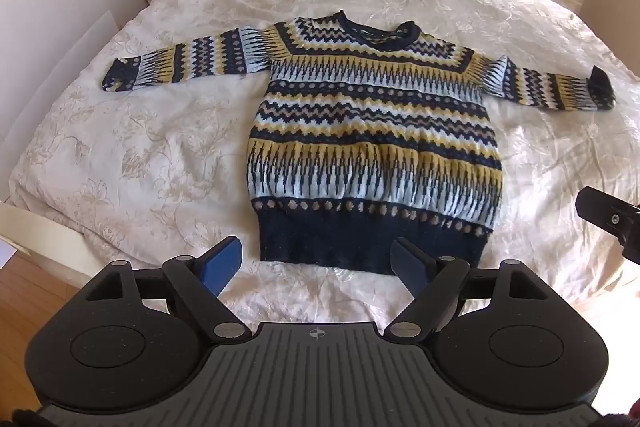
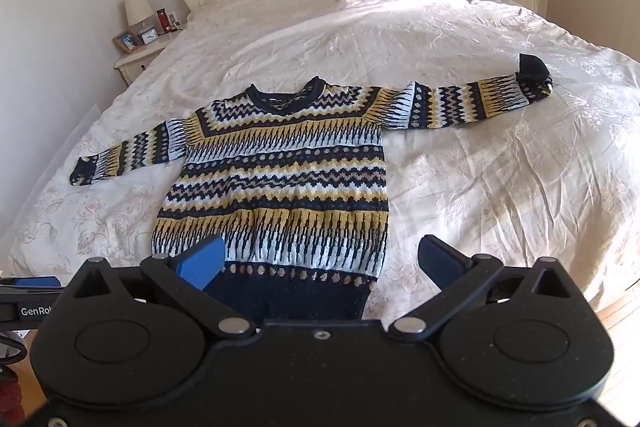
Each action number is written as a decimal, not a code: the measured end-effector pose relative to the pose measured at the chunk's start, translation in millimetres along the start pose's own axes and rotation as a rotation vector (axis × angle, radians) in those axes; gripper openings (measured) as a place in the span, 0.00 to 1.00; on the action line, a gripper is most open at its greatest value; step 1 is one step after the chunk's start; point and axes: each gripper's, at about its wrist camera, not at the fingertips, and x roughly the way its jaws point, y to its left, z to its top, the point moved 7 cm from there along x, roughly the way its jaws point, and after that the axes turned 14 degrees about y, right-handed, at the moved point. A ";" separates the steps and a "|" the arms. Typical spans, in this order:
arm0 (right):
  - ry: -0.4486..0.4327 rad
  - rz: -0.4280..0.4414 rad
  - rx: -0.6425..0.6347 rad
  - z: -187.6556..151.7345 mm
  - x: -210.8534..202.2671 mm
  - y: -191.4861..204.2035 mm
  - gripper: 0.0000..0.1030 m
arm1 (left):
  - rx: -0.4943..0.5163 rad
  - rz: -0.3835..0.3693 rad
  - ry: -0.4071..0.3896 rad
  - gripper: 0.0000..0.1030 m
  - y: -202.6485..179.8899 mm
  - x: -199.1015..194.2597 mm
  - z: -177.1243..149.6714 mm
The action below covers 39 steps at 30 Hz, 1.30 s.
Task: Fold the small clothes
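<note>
Sweater [image 1: 372, 131] spread flat mid-bed [image 1: 160, 147], sleeves out left and right, hem near. Left gripper [image 1: 318, 263] and right gripper [image 2: 320, 263] both wide apart, empty, above hem.

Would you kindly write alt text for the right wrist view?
A navy, yellow and white patterned knit sweater lies flat, sleeves spread, on a cream quilted bed. The open right claw hovers at its navy hem.

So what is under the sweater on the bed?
The sweater lies flat, sleeves spread, directly on the cream bedspread. Whatever is beneath its body is covered and cannot be seen.
</note>
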 end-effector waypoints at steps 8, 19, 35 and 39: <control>0.008 0.020 0.007 -1.0 0.2 -3.4 0.99 | -0.004 0.006 0.004 0.79 -1.1 1.2 0.4; 0.022 0.026 0.013 0.1 4.7 -3.4 0.99 | -0.007 0.007 0.017 0.79 1.0 11.3 3.9; 0.030 0.034 0.012 1.6 8.7 -3.0 0.99 | -0.015 0.016 0.019 0.79 1.5 13.2 5.5; 0.031 0.034 0.012 1.7 9.2 -2.4 0.99 | -0.014 0.015 0.020 0.79 1.7 13.2 5.8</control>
